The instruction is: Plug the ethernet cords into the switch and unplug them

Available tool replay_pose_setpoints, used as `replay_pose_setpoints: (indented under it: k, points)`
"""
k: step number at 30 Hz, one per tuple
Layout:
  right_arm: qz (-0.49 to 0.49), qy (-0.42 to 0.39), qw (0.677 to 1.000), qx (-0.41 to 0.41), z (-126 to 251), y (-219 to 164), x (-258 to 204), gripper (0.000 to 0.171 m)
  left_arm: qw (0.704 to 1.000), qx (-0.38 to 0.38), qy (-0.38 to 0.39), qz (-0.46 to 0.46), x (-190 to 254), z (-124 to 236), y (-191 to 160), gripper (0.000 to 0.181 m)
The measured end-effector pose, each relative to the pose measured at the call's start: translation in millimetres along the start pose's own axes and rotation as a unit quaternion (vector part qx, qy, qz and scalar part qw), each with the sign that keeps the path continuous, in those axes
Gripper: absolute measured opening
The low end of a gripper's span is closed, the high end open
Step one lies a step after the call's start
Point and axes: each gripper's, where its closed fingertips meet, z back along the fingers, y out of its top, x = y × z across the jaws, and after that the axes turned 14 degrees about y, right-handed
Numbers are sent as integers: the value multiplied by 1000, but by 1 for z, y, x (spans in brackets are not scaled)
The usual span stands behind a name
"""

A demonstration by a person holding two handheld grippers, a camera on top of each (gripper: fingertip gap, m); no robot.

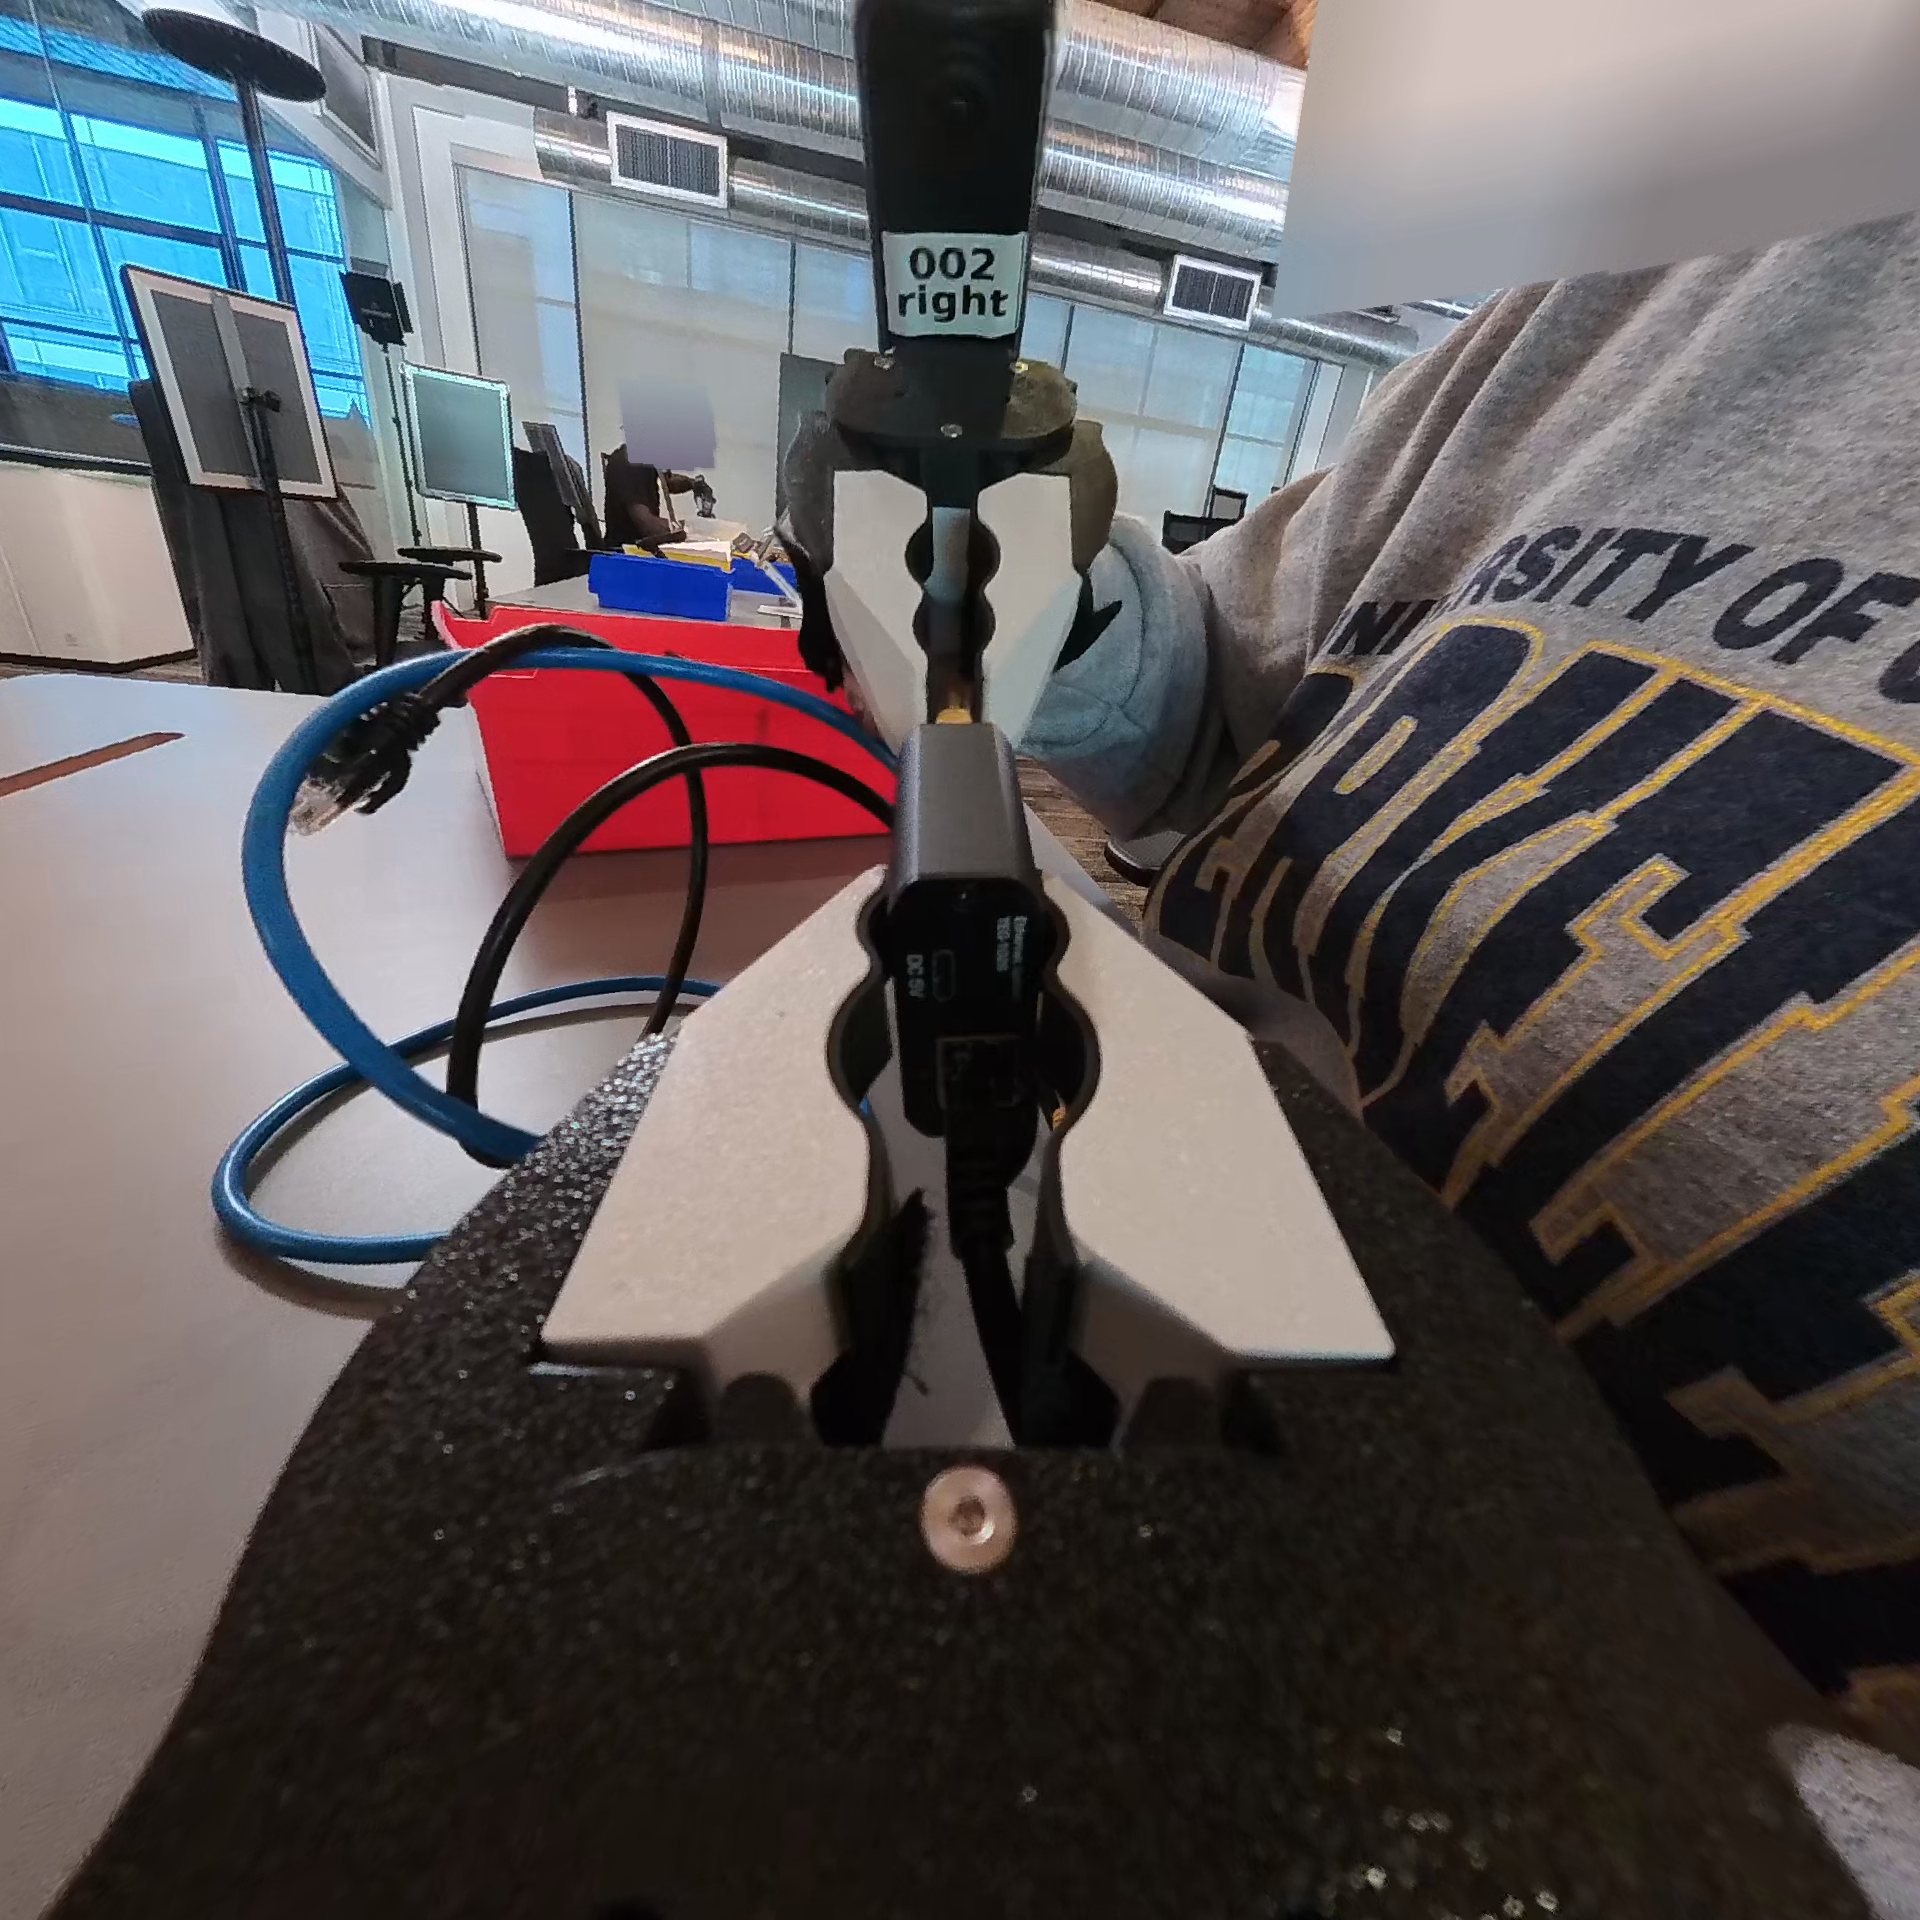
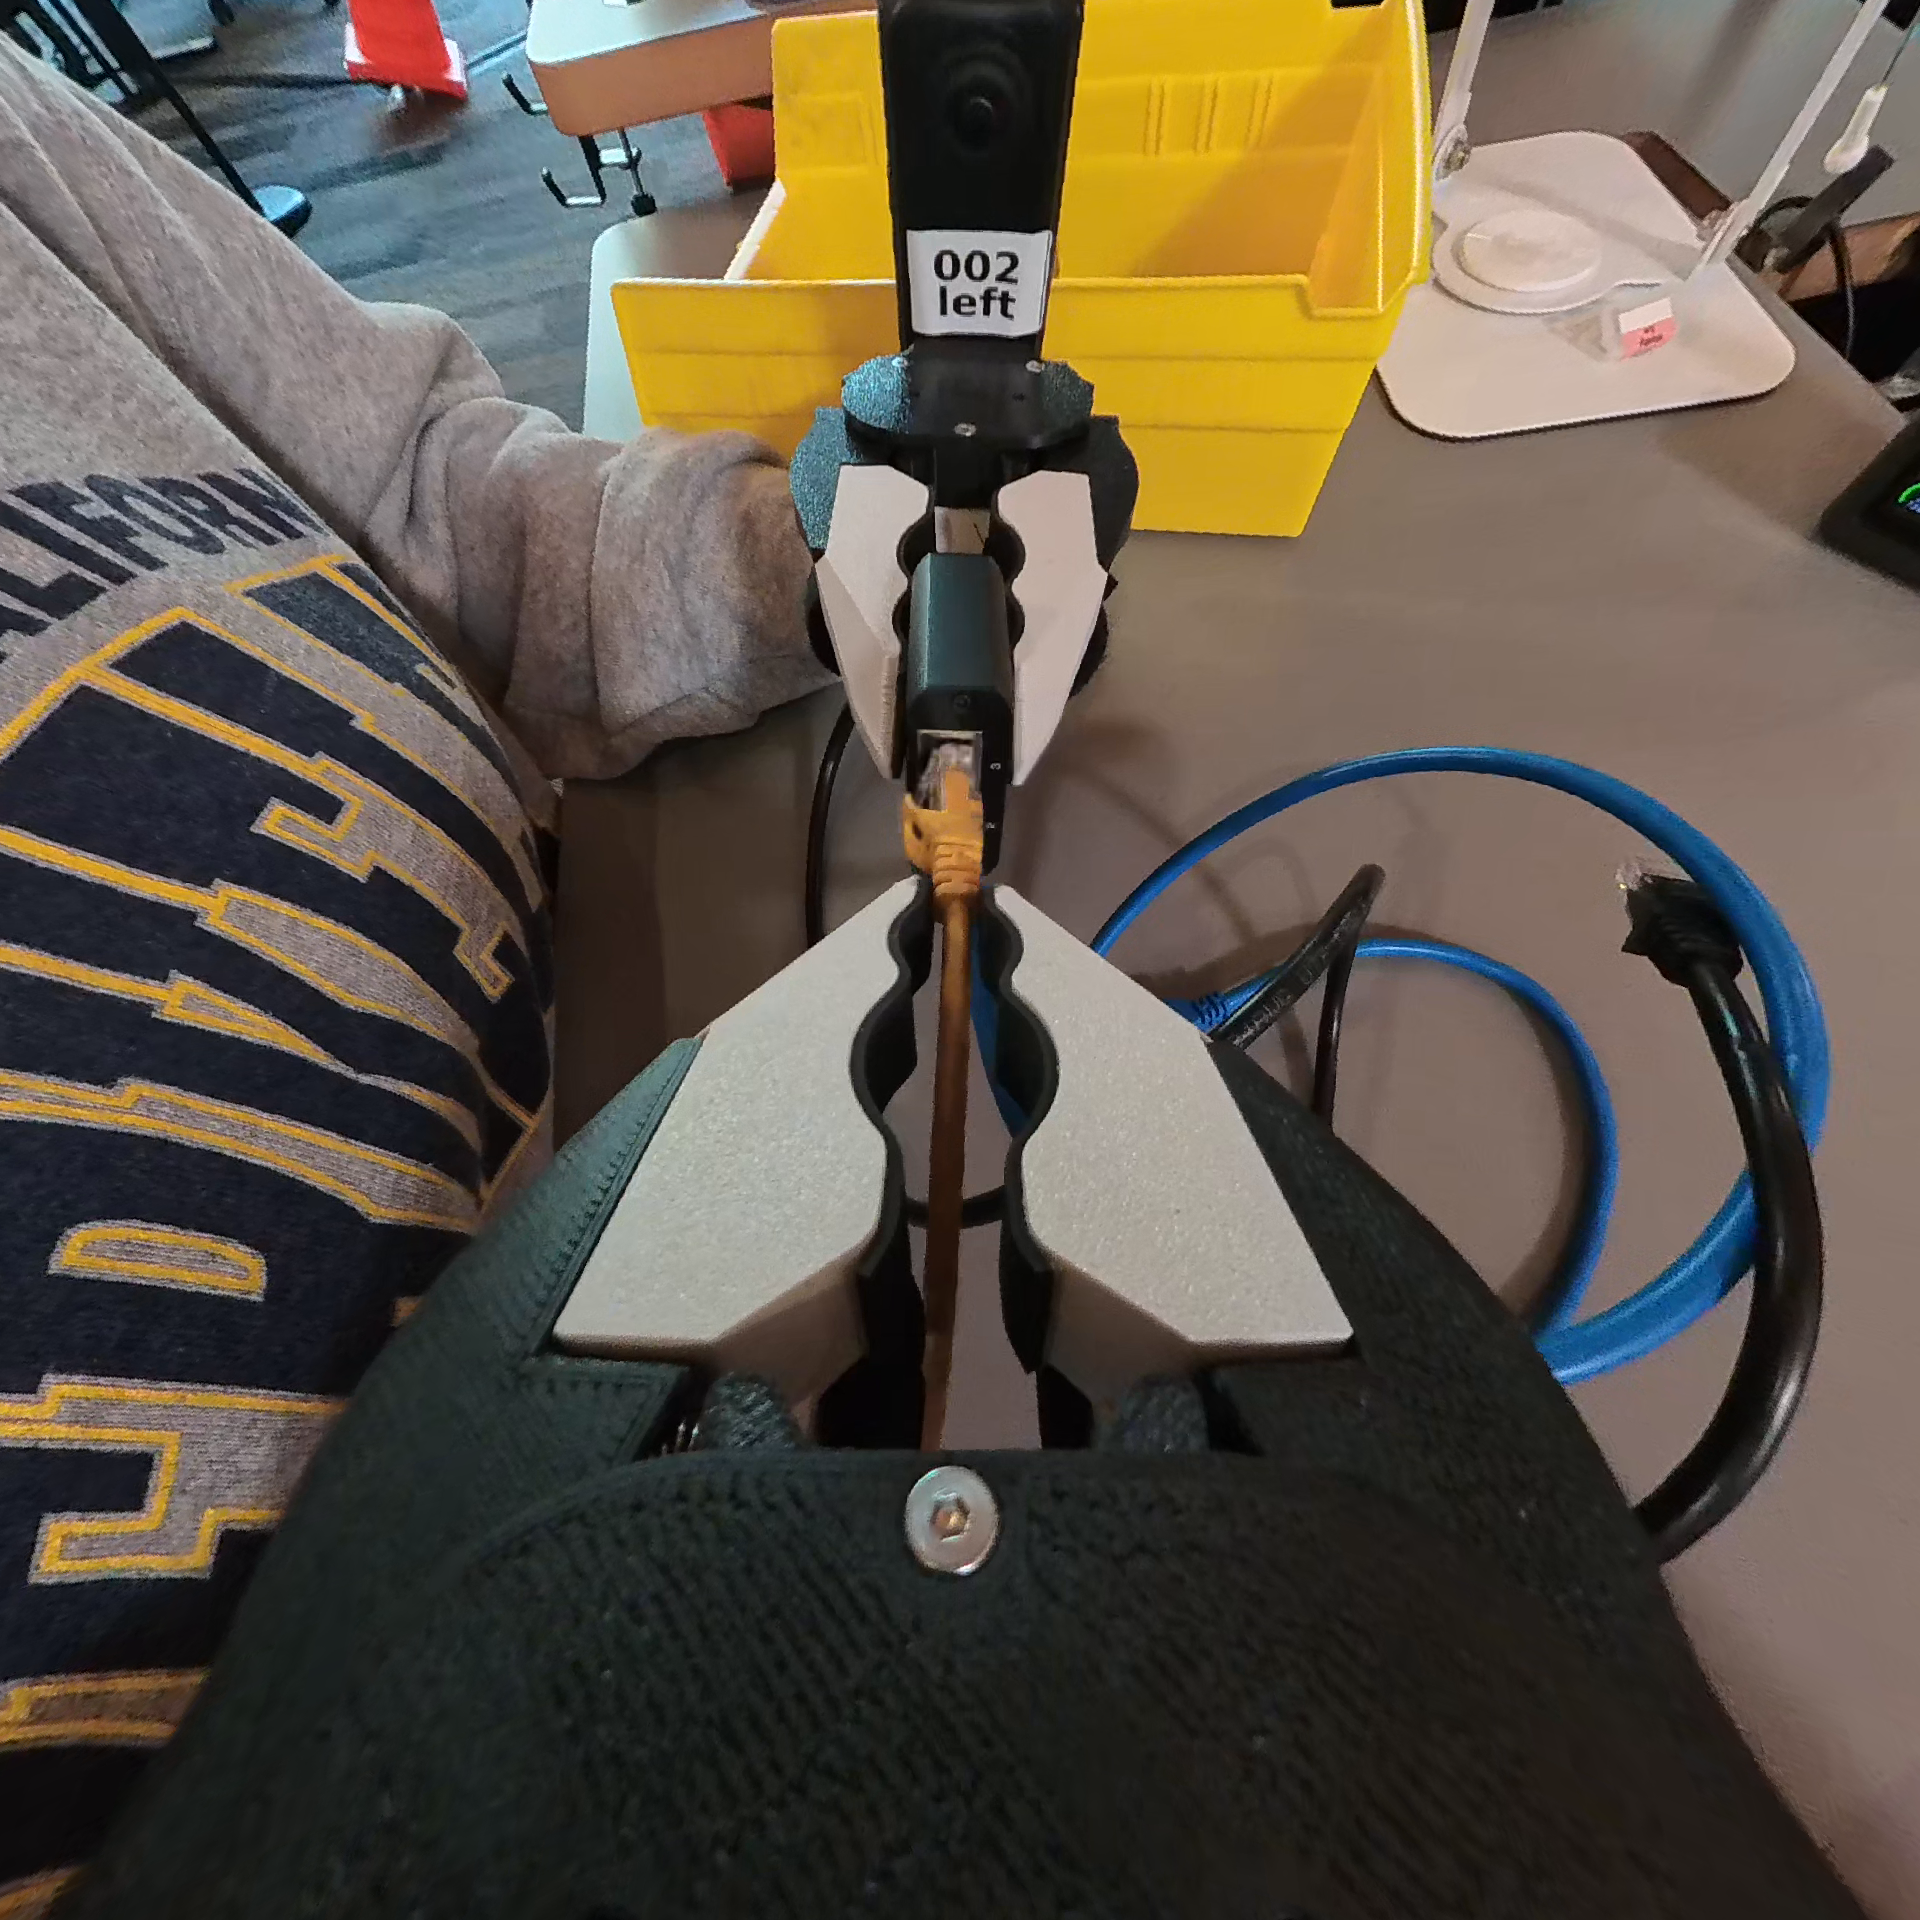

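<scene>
A smooth grey tabletop (image 2: 1455, 644) carries a yellow plastic bin (image 2: 1195, 312), a white flat stand (image 2: 1579, 343) and, on the far side in the left wrist view, a red plastic bin (image 1: 665, 748); behind it lies an open office with silver ribbed ducts and tall blue windows. The left gripper (image 1: 961, 914), with pale grey wedge fingers and wavy black pads, pinches the small black box-shaped ethernet switch (image 1: 961, 997) held above the table edge. The right gripper (image 2: 951, 904) is closed on the thin orange ethernet cord (image 2: 945, 1143), whose ribbed orange plug (image 2: 943, 821) sits at a port on the switch's face; how deep it sits is hard to tell. A looped blue ethernet cord (image 2: 1704, 1039) and a glossy black ethernet cord (image 2: 1756, 1122) with a clear-tipped plug lie loose on the table. A person's grey sweatshirt (image 1: 1558, 727) fills one side, cut off by the frame.
</scene>
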Motion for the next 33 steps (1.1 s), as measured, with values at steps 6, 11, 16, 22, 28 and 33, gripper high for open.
replay_pose_setpoints:
  k: [6,11,16,22,28,33]
  points:
    - [2,3,1000,8,0,3,-1,6,1000,3,-1,2,0,1,1,21]
    - [2,11,1000,13,0,4,-3,6,1000,3,-3,2,1,1,1,22]
    - [2,17,1000,17,-1,5,-6,6,1000,3,-7,3,1,2,1,22]
    - [4,22,1000,17,-1,6,-8,6,1000,5,-13,9,3,3,1,22]
    - [14,16,1000,11,-2,9,-11,6,999,13,-33,35,5,5,4,22]
    - [28,13,1000,2,-2,12,-13,6,996,15,-55,62,7,7,6,22]
